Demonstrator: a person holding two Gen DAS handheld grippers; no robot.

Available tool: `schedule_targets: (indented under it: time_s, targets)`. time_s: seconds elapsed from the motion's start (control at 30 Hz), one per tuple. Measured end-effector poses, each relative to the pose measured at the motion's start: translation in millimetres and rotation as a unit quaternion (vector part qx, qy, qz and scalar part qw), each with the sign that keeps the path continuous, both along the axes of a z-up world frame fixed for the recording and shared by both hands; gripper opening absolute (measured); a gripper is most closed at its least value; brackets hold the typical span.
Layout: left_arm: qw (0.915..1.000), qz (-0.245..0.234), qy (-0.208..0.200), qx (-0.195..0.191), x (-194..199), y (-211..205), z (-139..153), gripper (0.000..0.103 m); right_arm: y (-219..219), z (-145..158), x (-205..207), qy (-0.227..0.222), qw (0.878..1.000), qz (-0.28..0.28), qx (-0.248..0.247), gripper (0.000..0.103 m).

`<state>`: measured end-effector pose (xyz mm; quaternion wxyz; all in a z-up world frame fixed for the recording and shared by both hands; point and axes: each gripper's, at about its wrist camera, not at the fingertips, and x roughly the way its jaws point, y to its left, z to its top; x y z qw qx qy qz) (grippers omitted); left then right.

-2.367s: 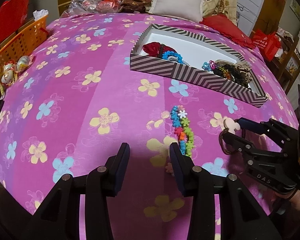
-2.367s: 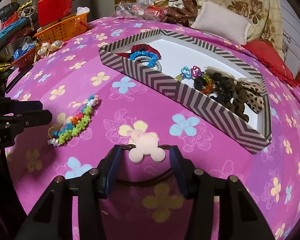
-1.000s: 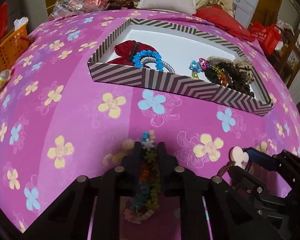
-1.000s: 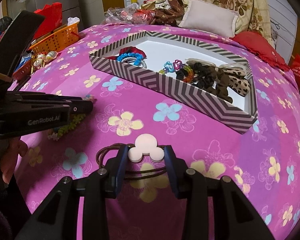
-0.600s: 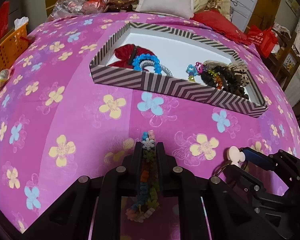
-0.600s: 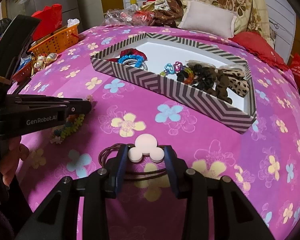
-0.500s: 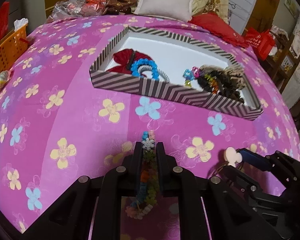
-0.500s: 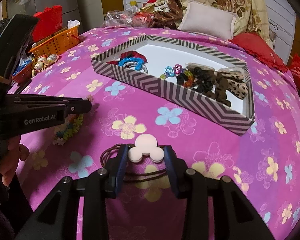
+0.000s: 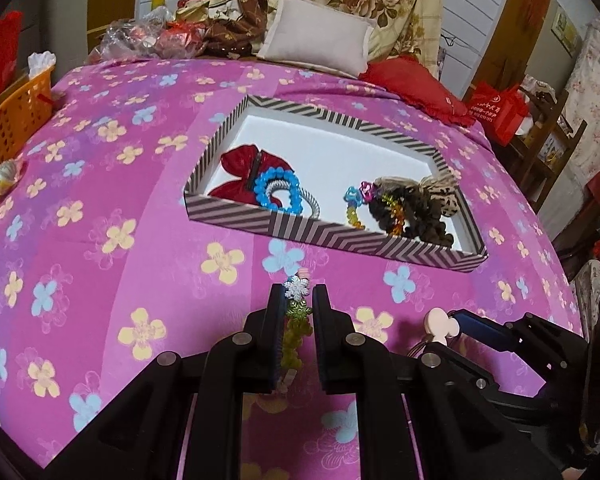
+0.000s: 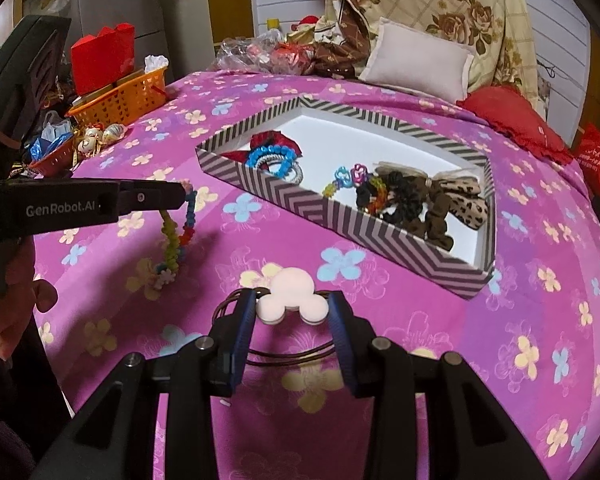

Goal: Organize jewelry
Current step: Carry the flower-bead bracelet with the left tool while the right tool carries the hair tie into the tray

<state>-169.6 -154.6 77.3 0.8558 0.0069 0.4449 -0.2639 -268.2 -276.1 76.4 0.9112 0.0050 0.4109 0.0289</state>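
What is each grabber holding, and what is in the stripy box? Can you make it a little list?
left gripper: shut on the colourful bead bracelet, which dangles above the bedspread
right gripper: shut on the hair tie with a white mouse-head charm
striped box: open, on the pink flowered bedspread
in the box: red bow, blue bead bracelet, dark scrunchies

White lettering "GenRobot.AI" reads along the side of the black left gripper [image 10: 180, 194]; no other text is legible.
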Motion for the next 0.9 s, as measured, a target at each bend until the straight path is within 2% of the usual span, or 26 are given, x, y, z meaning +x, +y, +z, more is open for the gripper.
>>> schedule_targets:
  time_s: [0.53,0.9]
  targets:
    - [0.9997,0.001,-0.023,0.003,1.6,-3.0,20.7,0.000,-3.2,20.0,6.8,-0.020,1.000,-0.004,-0.009,0.038]
    - [0.9980,-0.007,-0.063,0.010,15.8,-19.5,50.0,0.000,-17.4,37.8,22.4,-0.034,0.999,-0.014,-0.019,0.038]
